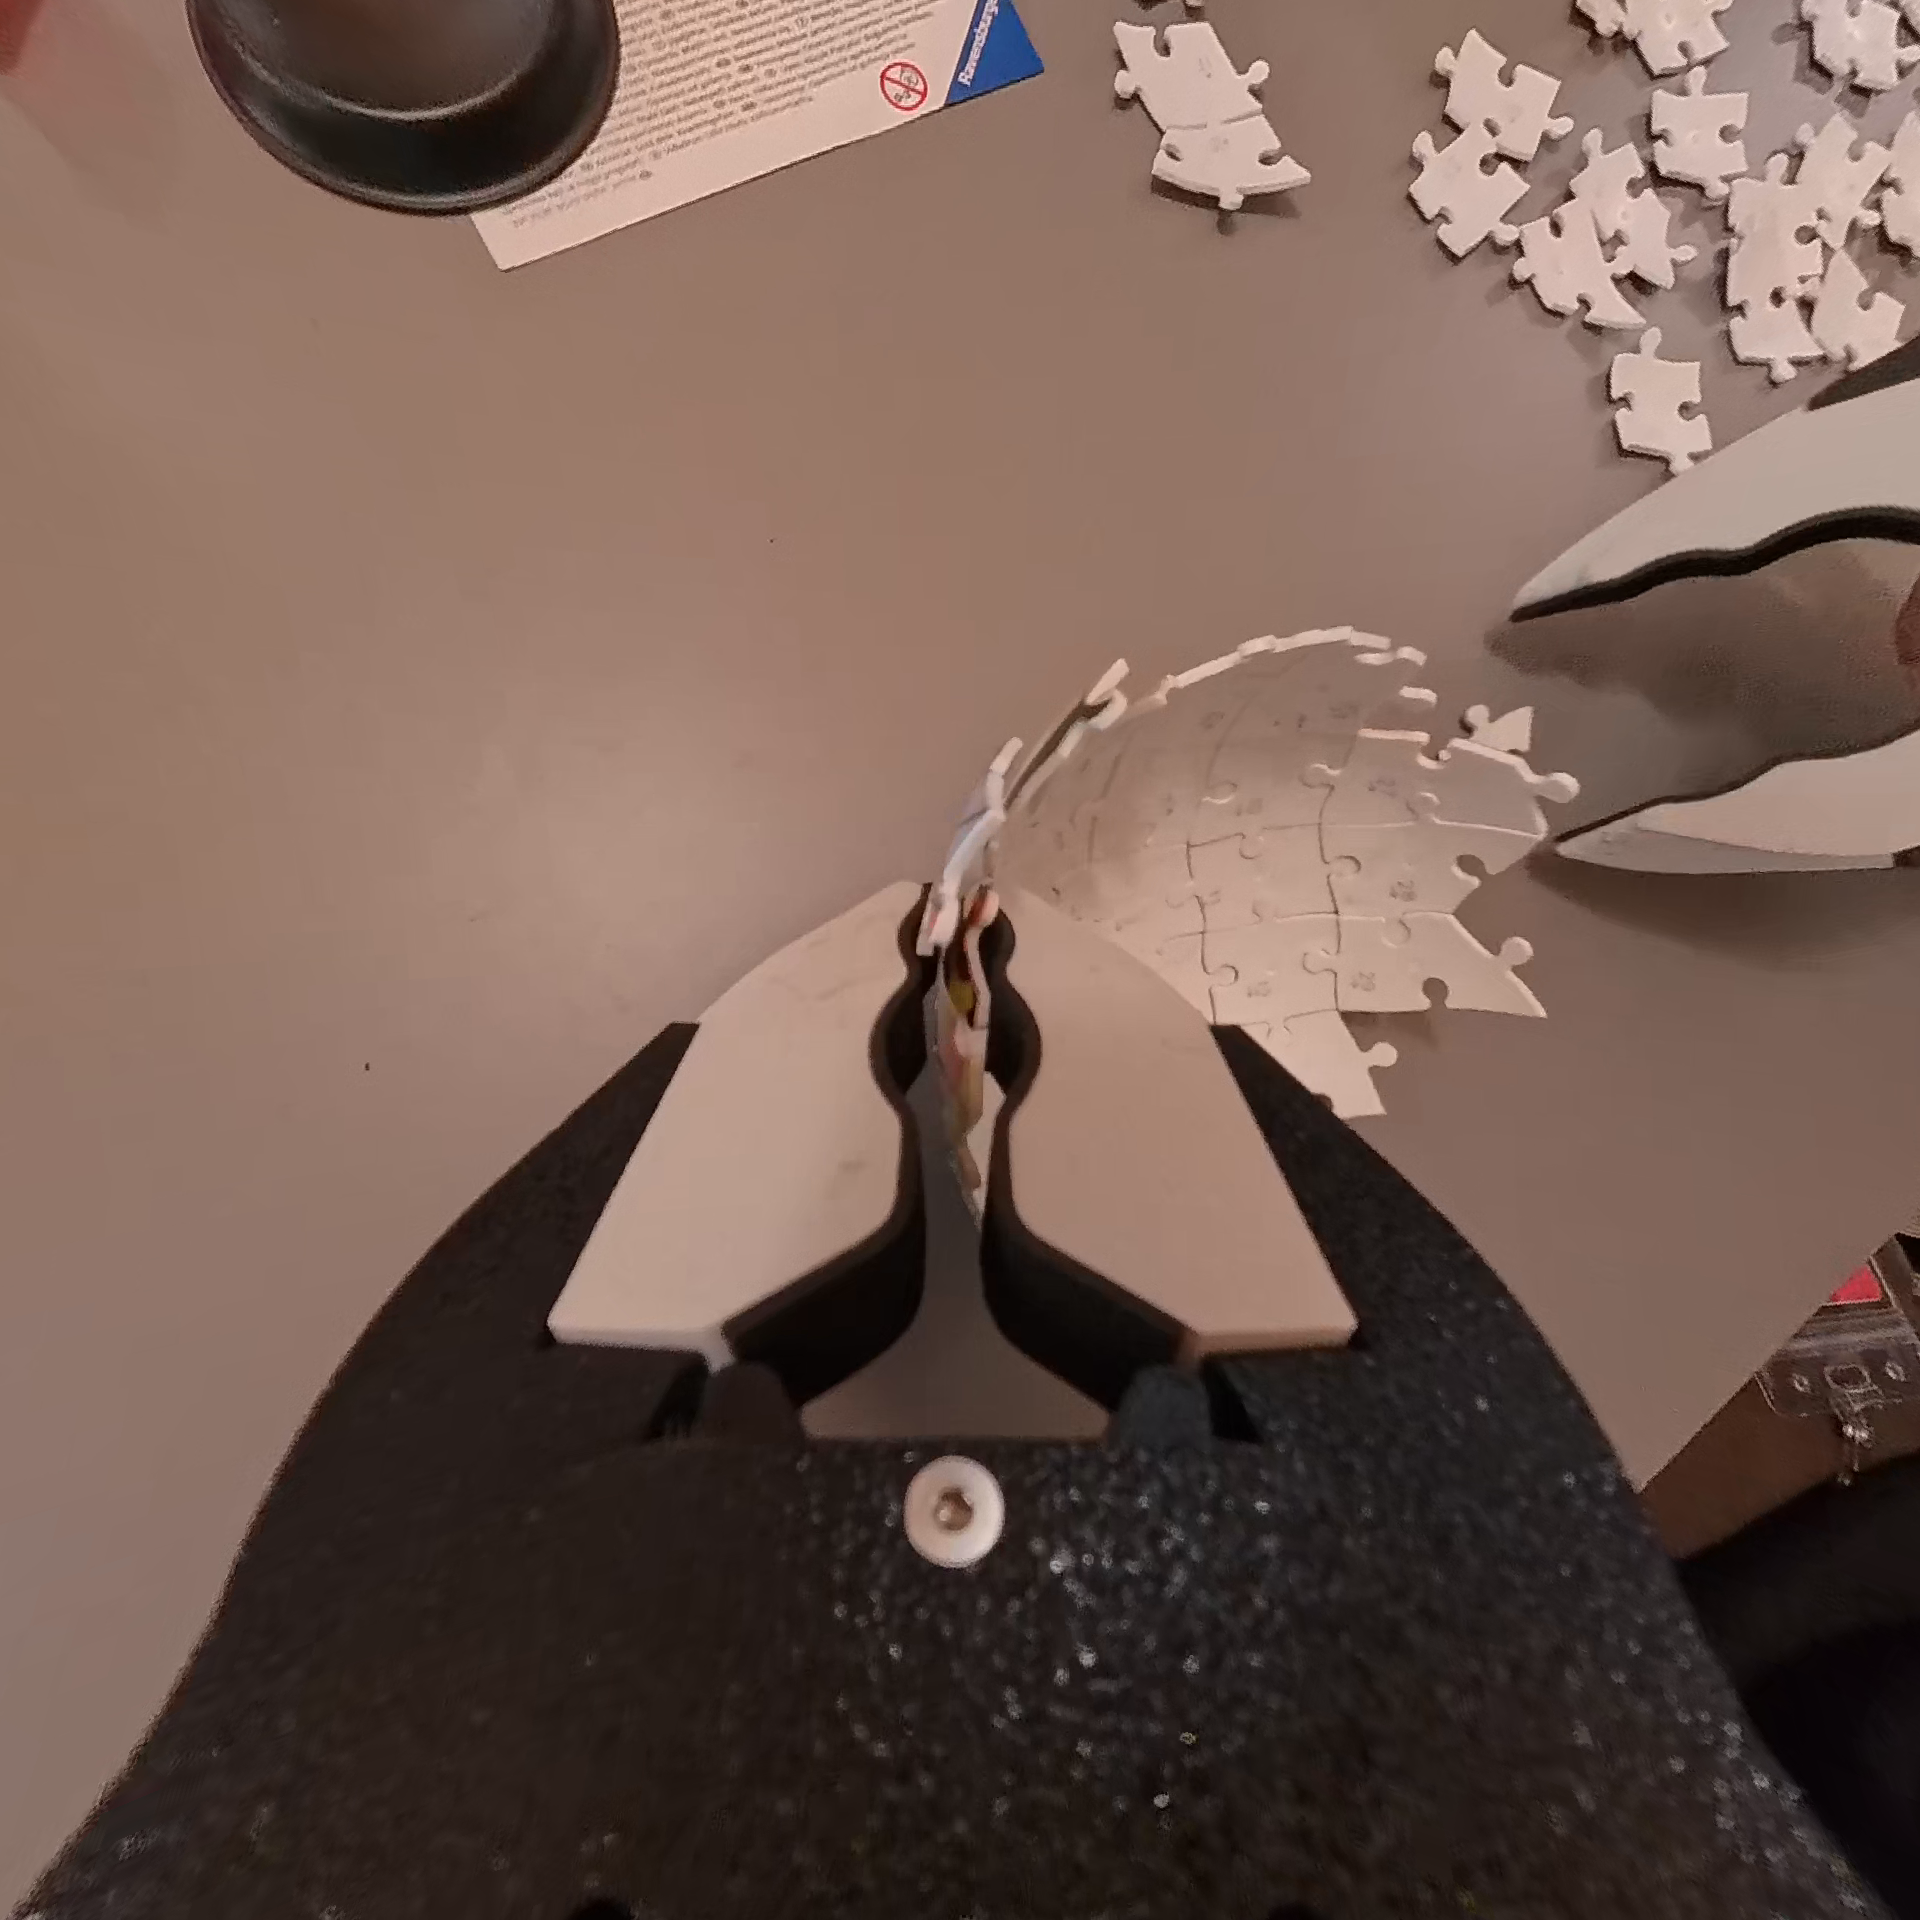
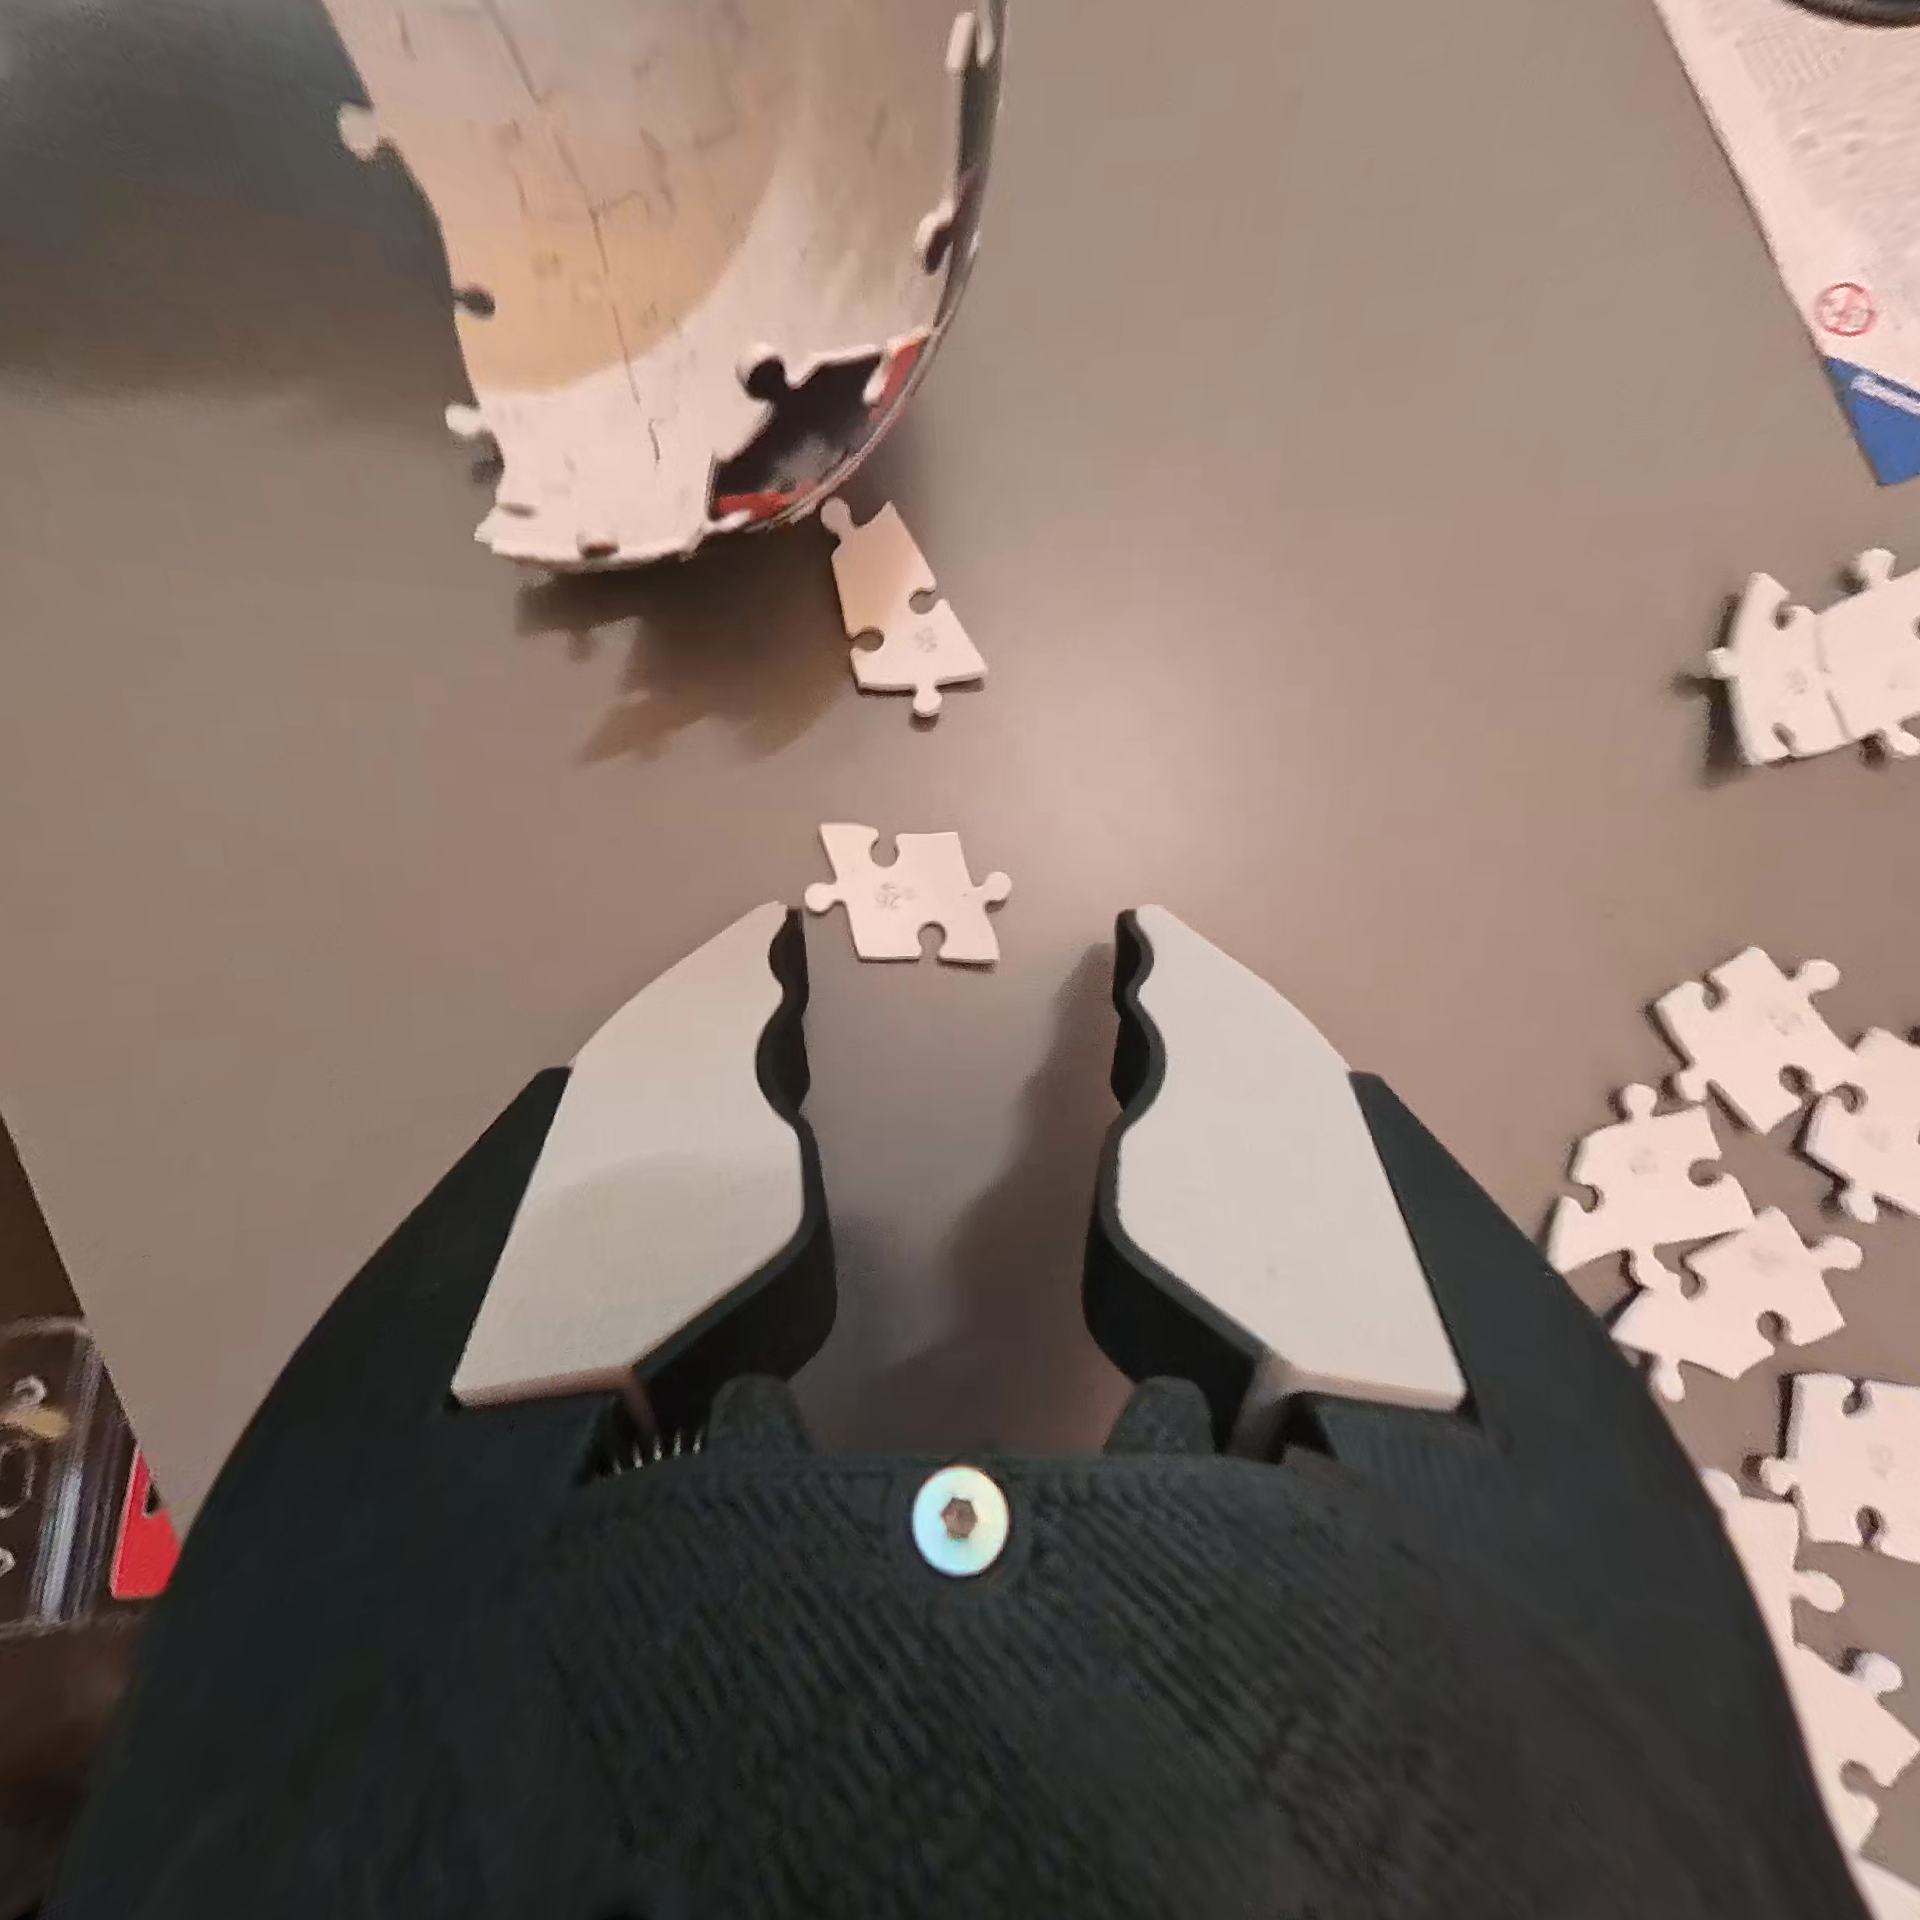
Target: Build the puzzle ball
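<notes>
My left gripper (image 1: 961, 920) is shut on the rim of the partly built puzzle ball (image 1: 1288, 831), a curved white shell of joined pieces that opens to the right; it also shows in the right wrist view (image 2: 644, 260) at the top left. My right gripper (image 2: 956, 930) is open and empty, low over the table, with a single white piece (image 2: 909, 896) lying just beyond its fingertips. A second loose piece (image 2: 909, 613) lies next to the shell's lower edge. In the left wrist view the right gripper (image 1: 1538, 727) comes in from the right edge, jaws apart.
Several loose white pieces (image 1: 1704, 197) lie at the far right of the grey table (image 1: 623, 623); they also show in the right wrist view (image 2: 1766, 1195). A printed leaflet (image 1: 790, 114) and a black round stand (image 1: 405, 94) sit at the back. A clear box (image 2: 52, 1475) sits at the table's edge. Spacing between my two grippers at the tips: around 15 cm.
</notes>
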`<control>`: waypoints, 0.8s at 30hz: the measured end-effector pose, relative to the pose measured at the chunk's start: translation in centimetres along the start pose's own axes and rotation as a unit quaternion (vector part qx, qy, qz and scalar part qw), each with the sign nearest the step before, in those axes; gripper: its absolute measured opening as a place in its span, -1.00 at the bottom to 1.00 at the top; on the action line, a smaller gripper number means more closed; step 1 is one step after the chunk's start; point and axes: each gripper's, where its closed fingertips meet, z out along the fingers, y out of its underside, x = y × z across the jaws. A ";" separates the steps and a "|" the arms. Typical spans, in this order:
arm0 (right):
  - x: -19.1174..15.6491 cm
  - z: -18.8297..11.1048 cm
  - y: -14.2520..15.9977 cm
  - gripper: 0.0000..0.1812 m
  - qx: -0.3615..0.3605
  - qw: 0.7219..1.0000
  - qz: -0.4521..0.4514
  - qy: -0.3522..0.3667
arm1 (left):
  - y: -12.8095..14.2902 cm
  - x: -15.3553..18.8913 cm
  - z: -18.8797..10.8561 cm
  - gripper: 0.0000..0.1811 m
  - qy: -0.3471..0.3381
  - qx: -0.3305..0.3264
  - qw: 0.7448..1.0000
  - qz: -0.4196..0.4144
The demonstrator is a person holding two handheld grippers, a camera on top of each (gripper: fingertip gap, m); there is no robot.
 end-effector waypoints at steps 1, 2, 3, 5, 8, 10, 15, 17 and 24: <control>0.0 0.2 0.3 -0.40 -0.011 1.000 -0.012 -0.001 | -0.1 0.1 0.0 -0.94 -0.001 0.001 1.000 0.003; 0.0 0.4 0.5 -0.41 -0.021 1.000 -0.023 0.002 | -0.1 0.2 0.0 -0.94 -0.001 0.001 1.000 0.006; 0.1 0.5 0.8 -0.45 -0.029 0.999 -0.031 0.003 | -0.2 0.3 0.1 -0.94 0.000 0.002 1.000 0.008; 0.0 0.6 0.7 -0.57 -0.026 0.999 -0.040 -0.002 | -0.3 0.5 0.1 -0.94 0.002 0.004 1.000 0.012; -0.1 0.7 0.6 -0.71 -0.023 0.998 -0.064 -0.003 | -0.3 0.5 0.0 -0.92 0.006 0.003 1.000 0.019; -0.4 0.8 0.5 -0.80 -0.019 0.997 -0.073 -0.008 | -0.3 0.5 0.0 -0.92 0.008 0.003 1.000 0.024; -0.8 1.0 0.5 -0.95 -0.015 0.996 -0.086 -0.009 | -0.2 0.1 -0.1 -0.95 0.008 -0.003 0.999 0.030; -1.0 0.9 0.6 -0.91 -0.017 0.997 -0.080 -0.013 | -0.2 0.0 -0.1 -0.95 0.010 -0.006 0.999 0.033; 1.9 -3.6 -7.5 -0.65 0.144 0.988 -0.034 0.044 | 0.1 0.1 -0.2 -0.95 0.003 -0.010 0.999 0.051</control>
